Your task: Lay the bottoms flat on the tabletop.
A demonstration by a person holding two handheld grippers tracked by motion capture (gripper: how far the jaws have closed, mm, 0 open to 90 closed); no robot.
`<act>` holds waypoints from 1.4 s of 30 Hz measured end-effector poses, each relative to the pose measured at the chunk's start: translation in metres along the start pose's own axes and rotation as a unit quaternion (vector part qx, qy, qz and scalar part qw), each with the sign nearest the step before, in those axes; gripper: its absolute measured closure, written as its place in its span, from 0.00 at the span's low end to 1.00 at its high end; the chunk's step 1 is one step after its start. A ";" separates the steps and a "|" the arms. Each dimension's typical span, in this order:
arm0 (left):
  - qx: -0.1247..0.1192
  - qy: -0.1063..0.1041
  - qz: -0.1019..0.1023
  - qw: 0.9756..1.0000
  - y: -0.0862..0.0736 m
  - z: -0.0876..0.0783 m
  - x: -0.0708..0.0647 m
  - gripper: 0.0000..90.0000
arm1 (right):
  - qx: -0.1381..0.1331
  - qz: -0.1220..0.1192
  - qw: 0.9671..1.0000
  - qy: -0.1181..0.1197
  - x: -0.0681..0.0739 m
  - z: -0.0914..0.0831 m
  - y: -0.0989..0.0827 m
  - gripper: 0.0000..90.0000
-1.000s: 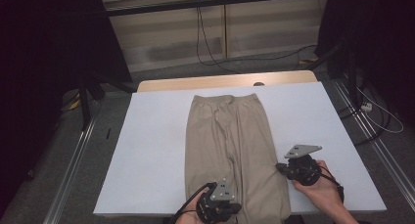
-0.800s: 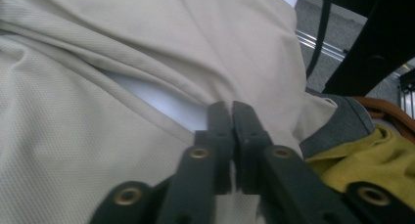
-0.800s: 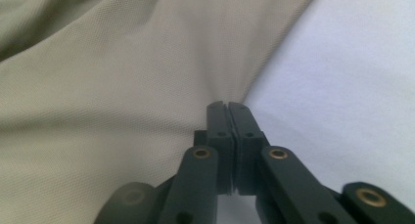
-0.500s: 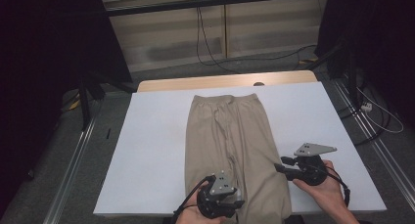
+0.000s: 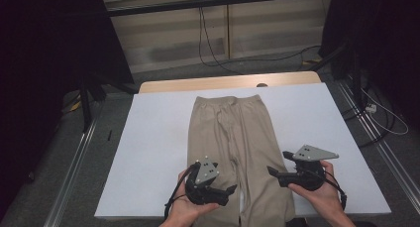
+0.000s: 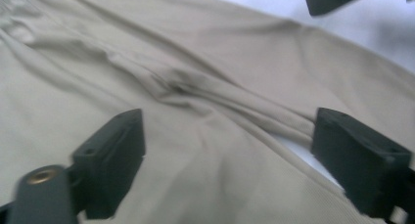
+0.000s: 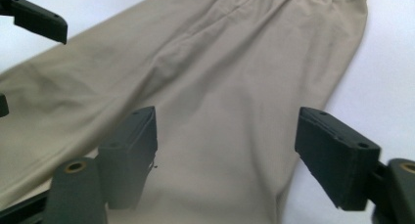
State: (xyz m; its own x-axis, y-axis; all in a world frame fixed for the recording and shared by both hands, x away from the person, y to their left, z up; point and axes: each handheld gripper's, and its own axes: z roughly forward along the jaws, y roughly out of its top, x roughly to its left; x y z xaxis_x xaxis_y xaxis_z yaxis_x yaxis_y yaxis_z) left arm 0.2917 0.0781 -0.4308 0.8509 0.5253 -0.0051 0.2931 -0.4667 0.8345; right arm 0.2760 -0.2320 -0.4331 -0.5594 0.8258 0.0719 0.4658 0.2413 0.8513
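Trousers (image 5: pixel 233 138) lie flat down the middle of the white table (image 5: pixel 148 147), waistband far. My right hand-held gripper (image 5: pixel 274 173) has swung inward toward the leg; my left hand-held gripper (image 5: pixel 229 191) hovers over the other. Both jaws gape, empty, likely about to pinch.

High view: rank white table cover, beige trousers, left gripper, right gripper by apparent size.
1. white table cover
2. beige trousers
3. left gripper and right gripper: they look about alike, so I won't rank one over the other. Both are held up nearer the camera, which inflates them against the flat items.
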 end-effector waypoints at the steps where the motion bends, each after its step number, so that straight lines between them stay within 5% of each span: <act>1: -0.006 -0.001 -0.004 1.000 0.001 -0.002 0.003 0.11 | -0.002 0.006 1.000 -0.001 0.001 0.000 0.001 0.21; 9: -0.032 0.035 -0.031 0.998 -0.002 -0.024 0.035 0.07 | -0.025 0.024 0.999 -0.018 -0.004 -0.006 0.003 0.09; 21: -0.077 0.098 -0.070 0.990 -0.026 -0.071 0.079 0.07 | -0.035 0.033 0.998 -0.034 -0.017 -0.020 -0.004 0.07; 25: -0.077 0.118 -0.079 0.987 -0.034 -0.080 0.086 0.07 | -0.049 0.035 0.997 -0.046 -0.023 -0.022 -0.005 0.08; 28: -0.072 0.117 -0.082 0.987 -0.042 -0.090 0.091 0.07 | -0.058 0.037 0.996 -0.056 -0.026 -0.023 -0.007 0.08; 30: -0.088 0.134 -0.086 0.983 -0.050 -0.099 0.094 0.07 | -0.061 0.037 0.995 -0.065 -0.029 -0.026 -0.011 0.08; 34: -0.105 0.149 -0.126 0.975 -0.059 -0.109 0.101 0.07 | -0.071 0.043 0.993 -0.078 -0.032 -0.032 -0.017 0.08; 42: -0.097 0.152 -0.130 0.975 -0.061 -0.111 0.103 0.07 | -0.084 0.042 0.992 -0.087 -0.030 -0.034 -0.019 0.07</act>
State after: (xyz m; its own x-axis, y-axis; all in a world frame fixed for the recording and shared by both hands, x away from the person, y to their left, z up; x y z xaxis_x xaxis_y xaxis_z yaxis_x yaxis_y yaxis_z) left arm 0.3136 0.2398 -0.4211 0.5811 0.8086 -0.0923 0.3687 -0.1605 0.9156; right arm 0.2605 -0.2792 -0.4338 -0.3898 0.9184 0.0671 0.3766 0.0925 0.9218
